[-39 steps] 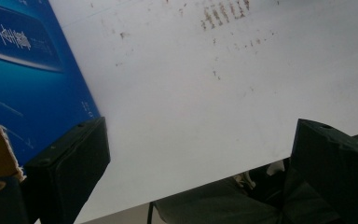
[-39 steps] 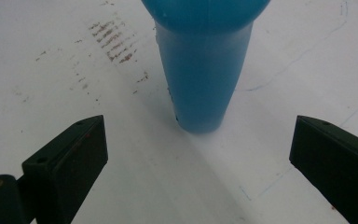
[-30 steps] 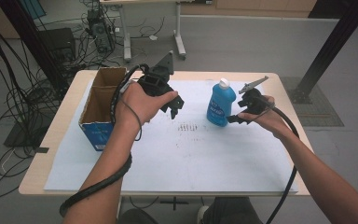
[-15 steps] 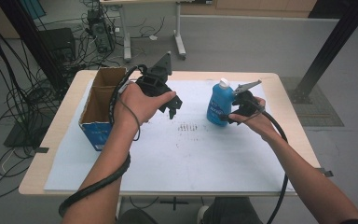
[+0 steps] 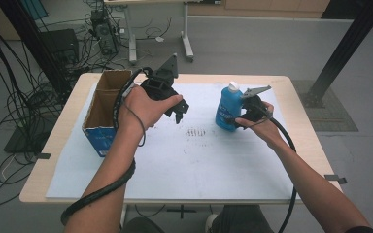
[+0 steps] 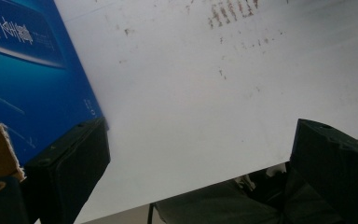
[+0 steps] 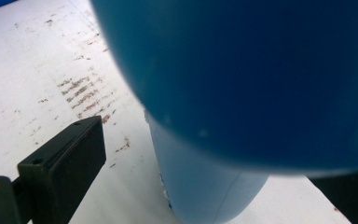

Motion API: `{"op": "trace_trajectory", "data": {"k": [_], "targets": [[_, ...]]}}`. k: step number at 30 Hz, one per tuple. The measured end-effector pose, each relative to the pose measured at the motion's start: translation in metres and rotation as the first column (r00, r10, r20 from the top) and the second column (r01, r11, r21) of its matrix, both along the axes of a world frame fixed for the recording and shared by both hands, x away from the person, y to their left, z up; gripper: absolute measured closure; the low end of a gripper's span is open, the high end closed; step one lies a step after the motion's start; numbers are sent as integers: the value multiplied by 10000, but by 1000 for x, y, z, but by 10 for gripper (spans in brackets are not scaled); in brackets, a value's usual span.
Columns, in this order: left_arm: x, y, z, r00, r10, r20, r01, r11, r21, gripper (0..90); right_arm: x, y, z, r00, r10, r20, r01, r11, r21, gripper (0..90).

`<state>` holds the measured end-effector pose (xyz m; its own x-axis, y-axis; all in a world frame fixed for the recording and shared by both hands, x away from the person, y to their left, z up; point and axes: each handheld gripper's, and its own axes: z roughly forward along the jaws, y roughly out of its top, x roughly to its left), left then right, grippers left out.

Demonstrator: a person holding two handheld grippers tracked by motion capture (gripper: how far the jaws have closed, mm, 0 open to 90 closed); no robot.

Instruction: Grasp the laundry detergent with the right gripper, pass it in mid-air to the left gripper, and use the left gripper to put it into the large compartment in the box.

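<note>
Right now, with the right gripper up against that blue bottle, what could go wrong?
The right gripper has its jaws wide around the tall blue bottle, not yet closed. A nudge before they close could tip the upright bottle over. The grip sits low on the rounded body, so the bottle may swing or slip when lifted. The left gripper hangs open beside the cardboard box and could bump its wall if it swings that way.

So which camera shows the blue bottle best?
The high view: the whole blue bottle stands upright with its white cap, beside the right claw. The right gripper view shows it as a close, blurry blue wall.
</note>
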<state>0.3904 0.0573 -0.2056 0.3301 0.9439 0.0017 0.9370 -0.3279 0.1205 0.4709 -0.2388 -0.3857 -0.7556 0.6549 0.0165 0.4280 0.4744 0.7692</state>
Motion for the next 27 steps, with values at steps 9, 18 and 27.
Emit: {"op": "trace_trajectory", "data": {"k": [9,18,27], "targets": [[1,1,-1,10000,21,-10,-21,10000,5,52,4,3,-5,9995,-156,287,148,9995,290,26],[2,1,-1,10000,72,6,-72,10000,12,52,6,5,-7,9992,-91,402,73,9990,449,25],[4,-2,-1,10000,-8,-9,8,10000,41,52,7,7,-7,9992,67,402,-88,9986,513,25]]}}
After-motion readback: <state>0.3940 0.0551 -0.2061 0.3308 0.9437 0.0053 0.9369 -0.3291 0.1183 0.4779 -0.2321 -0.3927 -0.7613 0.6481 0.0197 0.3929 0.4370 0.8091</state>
